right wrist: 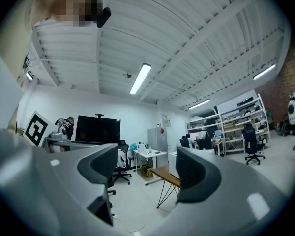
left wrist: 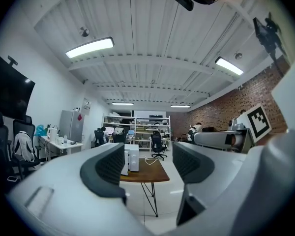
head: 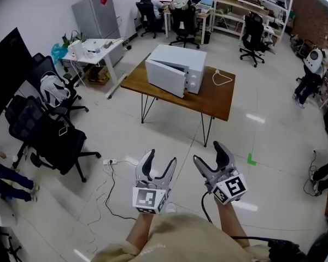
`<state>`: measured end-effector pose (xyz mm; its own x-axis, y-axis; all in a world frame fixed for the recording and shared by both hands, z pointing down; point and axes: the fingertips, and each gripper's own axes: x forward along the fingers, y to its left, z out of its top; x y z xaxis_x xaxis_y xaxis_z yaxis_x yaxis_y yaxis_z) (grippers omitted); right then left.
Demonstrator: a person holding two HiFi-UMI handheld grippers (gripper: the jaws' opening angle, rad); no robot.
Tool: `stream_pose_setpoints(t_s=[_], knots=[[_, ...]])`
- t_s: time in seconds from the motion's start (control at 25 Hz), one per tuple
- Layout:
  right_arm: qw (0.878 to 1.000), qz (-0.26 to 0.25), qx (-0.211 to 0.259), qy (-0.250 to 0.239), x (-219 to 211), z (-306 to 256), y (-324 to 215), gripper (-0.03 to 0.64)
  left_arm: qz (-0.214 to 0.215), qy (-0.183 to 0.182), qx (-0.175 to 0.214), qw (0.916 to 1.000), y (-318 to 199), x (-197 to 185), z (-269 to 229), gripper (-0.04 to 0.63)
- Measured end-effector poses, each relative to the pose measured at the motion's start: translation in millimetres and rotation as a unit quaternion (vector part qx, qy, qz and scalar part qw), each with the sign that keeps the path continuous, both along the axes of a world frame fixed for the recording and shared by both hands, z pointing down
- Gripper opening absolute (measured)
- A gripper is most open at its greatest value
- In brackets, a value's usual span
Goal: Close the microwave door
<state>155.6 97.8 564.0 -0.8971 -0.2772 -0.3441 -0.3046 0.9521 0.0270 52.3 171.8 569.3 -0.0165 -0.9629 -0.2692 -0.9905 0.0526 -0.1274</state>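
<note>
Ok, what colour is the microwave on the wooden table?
White. The microwave shows best in the head view.

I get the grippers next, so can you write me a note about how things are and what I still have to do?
Left gripper: open, empty.
Right gripper: open, empty.
Both are held over the floor, well short of the table.
The white box-shaped microwave sits on the brown wooden table. Its white door stands ajar.
Done: nothing yet.
Left: walk up to the table and push the door shut.
</note>
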Motion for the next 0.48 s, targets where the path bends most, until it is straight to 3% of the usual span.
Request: stream_pose_setpoints(t_s=[0.24,0.36,0.48], knots=[[0.999,-0.024,-0.021,0.022,-99.6,22.6,-50.2,0.359,0.012,0.024,-0.020,0.9994,-67.8,-93.4,23.6,0.304],[0.998,-0.027,-0.043,0.037,-127.0,24.3,-73.9,0.359,0.032,0.025,-0.046,0.9981,-93.1,-115.5,24.9,0.304],[0.998,-0.033,-0.047,0.040,-143.4,32.8,-103.6,0.359,0.031,0.031,-0.048,0.9979,-121.8,-130.3,35.9,0.304]])
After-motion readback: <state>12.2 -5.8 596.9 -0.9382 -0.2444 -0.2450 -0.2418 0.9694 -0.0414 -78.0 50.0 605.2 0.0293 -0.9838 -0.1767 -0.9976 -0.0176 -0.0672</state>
